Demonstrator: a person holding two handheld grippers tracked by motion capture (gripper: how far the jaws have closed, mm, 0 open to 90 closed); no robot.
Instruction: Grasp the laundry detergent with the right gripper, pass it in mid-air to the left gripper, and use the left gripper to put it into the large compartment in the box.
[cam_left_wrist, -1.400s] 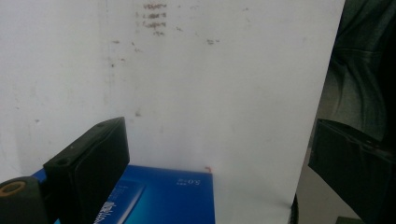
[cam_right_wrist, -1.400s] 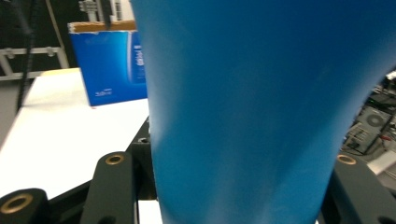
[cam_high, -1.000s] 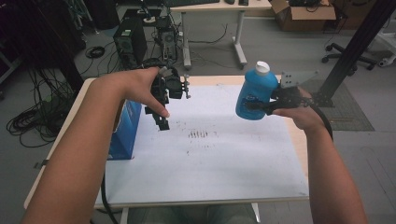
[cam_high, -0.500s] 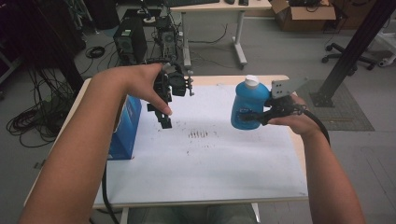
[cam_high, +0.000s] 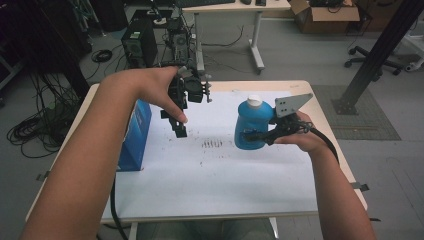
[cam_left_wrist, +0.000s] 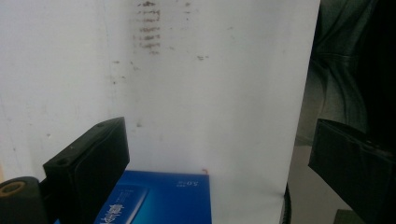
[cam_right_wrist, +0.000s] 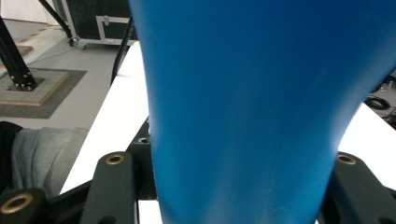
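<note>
Blue bottle (cam_high: 252, 125), clenched low on its body in my right gripper (cam_high: 260, 135), upright beside the smudges (cam_high: 212, 144) on the desk (cam_high: 225, 175).
It looks like smooth, rigid plastic with a white cap, likely slippery; my hold below the waist suits it. My left gripper (cam_high: 177, 120) hangs released beyond those smudges, near the blue box (cam_high: 134, 135).

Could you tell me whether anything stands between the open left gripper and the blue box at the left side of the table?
Nothing visible does. The left gripper hangs open over the white table sheet, with the blue cardboard box just beside it. The blue plastic bottle, clamped in the right gripper, is off on the other side.
</note>
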